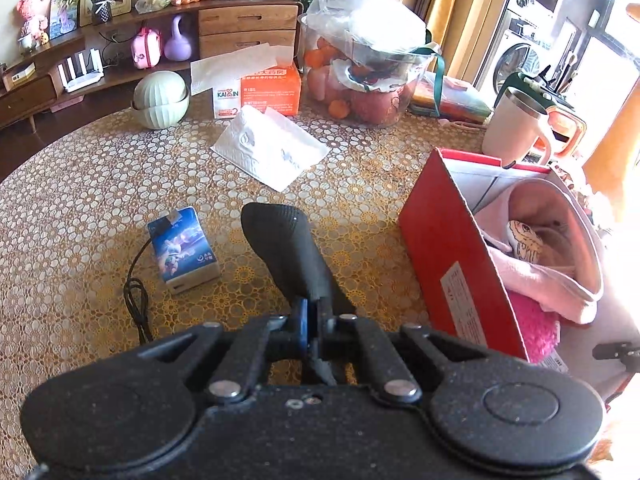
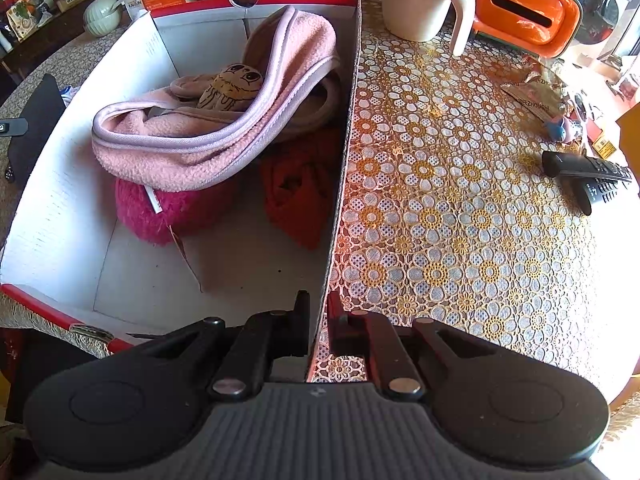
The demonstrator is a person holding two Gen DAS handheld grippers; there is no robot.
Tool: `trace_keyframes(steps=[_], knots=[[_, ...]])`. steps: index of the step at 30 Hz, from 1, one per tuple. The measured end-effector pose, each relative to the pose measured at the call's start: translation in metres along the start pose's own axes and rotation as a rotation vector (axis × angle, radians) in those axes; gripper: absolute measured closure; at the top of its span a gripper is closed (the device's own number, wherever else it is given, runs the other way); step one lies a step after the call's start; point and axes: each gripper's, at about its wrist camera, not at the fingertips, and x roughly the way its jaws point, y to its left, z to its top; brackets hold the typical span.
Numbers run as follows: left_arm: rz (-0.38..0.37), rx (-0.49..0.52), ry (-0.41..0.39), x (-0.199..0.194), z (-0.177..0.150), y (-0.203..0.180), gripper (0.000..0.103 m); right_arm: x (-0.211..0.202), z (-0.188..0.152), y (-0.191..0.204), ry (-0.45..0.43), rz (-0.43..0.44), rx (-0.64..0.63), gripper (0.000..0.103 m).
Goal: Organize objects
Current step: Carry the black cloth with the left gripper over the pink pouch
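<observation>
One broad table point(image 1: 100, 184) under a gold flower-lace cloth carries everything. The biggest thing on it is the red box point(image 1: 444, 240), open at the top and white inside. A pink fleece point(image 2: 192, 148) and a magenta plush point(image 2: 144, 216) already lie at its far end, and the near part of its floor is bare.

Next in size is the black textured object point(image 1: 288, 248), a long rounded piece that I cannot identify. It is held above the cloth, clear of the table. Its long axis runs straight out from the tongs and leans a little to the left in the left wrist view.

The left gripper point(image 1: 314, 308) is pressed together and pinches the near end of that object. The right gripper point(image 2: 319, 320) is nearly closed on the box's right-hand wall, one finger inside and one outside, which probably steadies the box.

The coming move turns on one relation: the box mouth lies to the right of the left gripper, just beside it. The left hand carries the load, so it would swing right over the red wall.

A small blue pack point(image 1: 184, 248) and a black cable point(image 1: 136, 296) lie on the cloth to its left.
</observation>
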Motion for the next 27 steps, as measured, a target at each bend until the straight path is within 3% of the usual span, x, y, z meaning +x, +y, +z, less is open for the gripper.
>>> trace_keyframes(steps=[13,22,27], knots=[[-0.012,0.069,-0.096,-0.046,0.012,-0.012,0.101,0.000,0.000,-0.001,-0.005,0.004,0.000,0.095],[-0.036,0.089,-0.085,-0.051,0.012,-0.025,0.101,-0.003,0.000,0.000,-0.012,0.004,-0.003,0.095],[-0.082,0.152,-0.103,-0.070,0.020,-0.051,0.101,-0.004,-0.001,0.002,-0.023,-0.003,-0.008,0.095]])
